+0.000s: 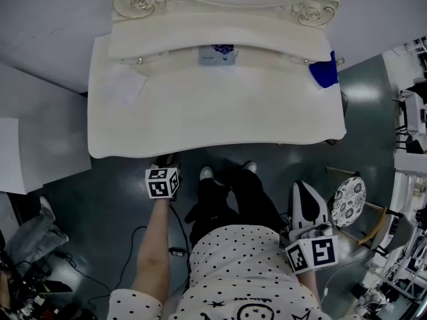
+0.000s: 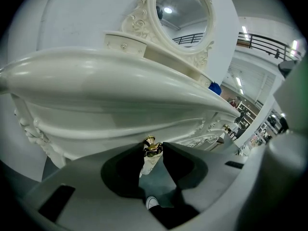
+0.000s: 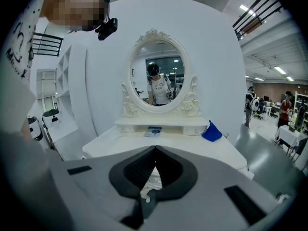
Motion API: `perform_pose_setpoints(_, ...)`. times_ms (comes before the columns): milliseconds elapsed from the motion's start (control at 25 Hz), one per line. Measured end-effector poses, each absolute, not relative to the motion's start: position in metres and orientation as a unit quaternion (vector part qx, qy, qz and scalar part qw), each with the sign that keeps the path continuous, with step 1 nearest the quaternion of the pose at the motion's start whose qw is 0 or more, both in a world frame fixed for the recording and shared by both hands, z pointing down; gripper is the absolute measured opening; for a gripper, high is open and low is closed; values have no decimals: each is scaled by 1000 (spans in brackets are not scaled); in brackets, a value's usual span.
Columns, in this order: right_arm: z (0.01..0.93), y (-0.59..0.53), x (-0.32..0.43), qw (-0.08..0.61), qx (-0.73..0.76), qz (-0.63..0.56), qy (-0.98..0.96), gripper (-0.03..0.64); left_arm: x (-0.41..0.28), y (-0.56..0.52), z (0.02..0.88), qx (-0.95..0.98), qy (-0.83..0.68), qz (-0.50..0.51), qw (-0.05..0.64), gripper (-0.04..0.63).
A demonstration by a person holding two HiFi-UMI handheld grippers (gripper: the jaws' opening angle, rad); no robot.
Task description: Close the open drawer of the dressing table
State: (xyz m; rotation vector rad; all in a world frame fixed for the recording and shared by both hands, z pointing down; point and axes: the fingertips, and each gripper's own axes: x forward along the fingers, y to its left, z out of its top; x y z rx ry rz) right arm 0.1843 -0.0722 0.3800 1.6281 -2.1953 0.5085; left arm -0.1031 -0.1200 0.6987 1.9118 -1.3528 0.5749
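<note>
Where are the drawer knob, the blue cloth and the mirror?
drawer knob (image 2: 151,147), left gripper view, on its gold head.
blue cloth (image 3: 211,133), right gripper view, on its middle.
mirror (image 3: 158,76), right gripper view, on the glass centre.

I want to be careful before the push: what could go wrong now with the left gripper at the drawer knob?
1. The left gripper seems to hold the gold knob only between the very tips of its jaws, so it may slip off when pushed.
2. The table top overhangs right above the knob, so the gripper could knock against its edge as it moves in.
</note>
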Motion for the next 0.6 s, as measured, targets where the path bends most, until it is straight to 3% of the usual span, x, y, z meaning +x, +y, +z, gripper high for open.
perform_pose_setpoints(240,380,-68,186,177,577,184,-775,8,-102,-116,696,734,-534,207,364,166)
perform_pose_setpoints(600,380,-64,188,170,574,185,-780,8,-105,-108,671,731,-552,198,348,166)
